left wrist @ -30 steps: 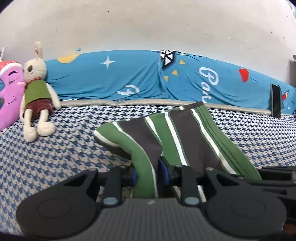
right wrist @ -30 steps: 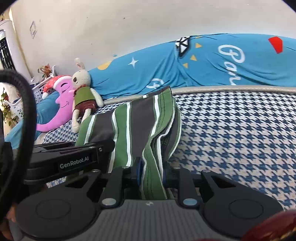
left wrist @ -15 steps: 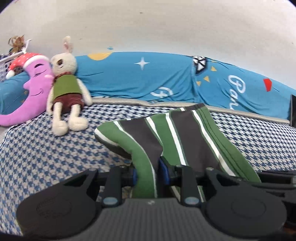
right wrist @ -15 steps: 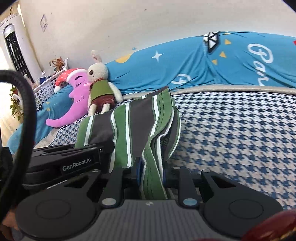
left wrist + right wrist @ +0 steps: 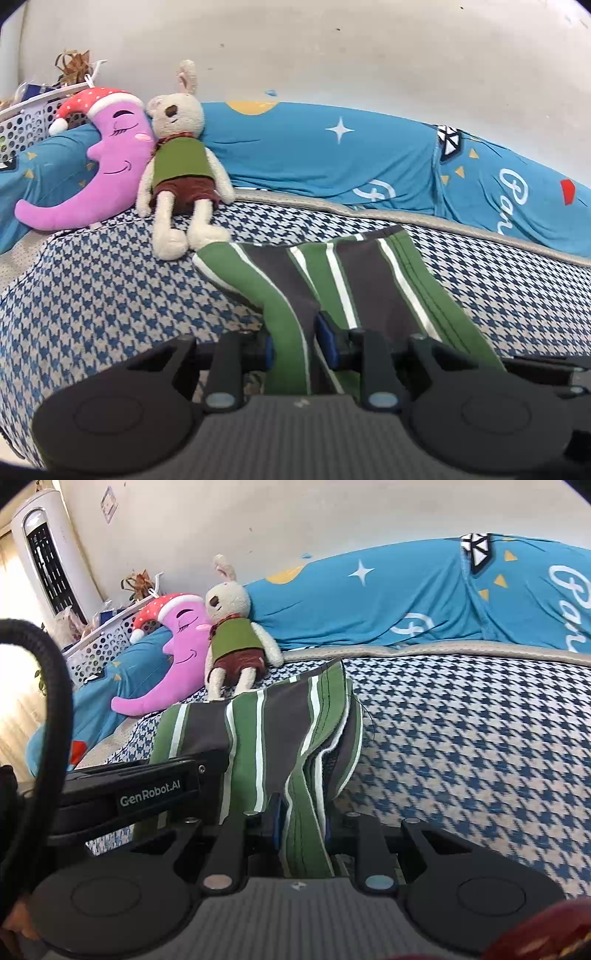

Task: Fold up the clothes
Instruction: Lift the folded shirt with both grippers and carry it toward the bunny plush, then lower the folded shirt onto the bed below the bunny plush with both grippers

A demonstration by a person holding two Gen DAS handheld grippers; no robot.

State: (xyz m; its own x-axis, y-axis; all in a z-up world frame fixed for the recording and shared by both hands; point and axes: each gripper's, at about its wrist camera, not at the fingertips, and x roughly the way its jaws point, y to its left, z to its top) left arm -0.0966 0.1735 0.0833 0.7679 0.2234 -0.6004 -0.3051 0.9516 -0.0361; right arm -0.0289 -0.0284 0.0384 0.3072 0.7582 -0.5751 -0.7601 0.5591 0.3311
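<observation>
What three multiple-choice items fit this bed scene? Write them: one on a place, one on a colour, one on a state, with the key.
1. The plush rabbit lies:
A. beside the purple moon plush
B. on the striped garment
C. on the floor

2. The rabbit's vest is:
A. blue
B. green
C. yellow

3. The left gripper and right gripper are:
A. both open
B. both shut on the striped garment
C. only one holding it

Key: 1 A, it leans against the moon plush at the bed's far side. 2 B, green above brown shorts. 3 B, folded cloth sits pinched between each pair of fingers.
</observation>
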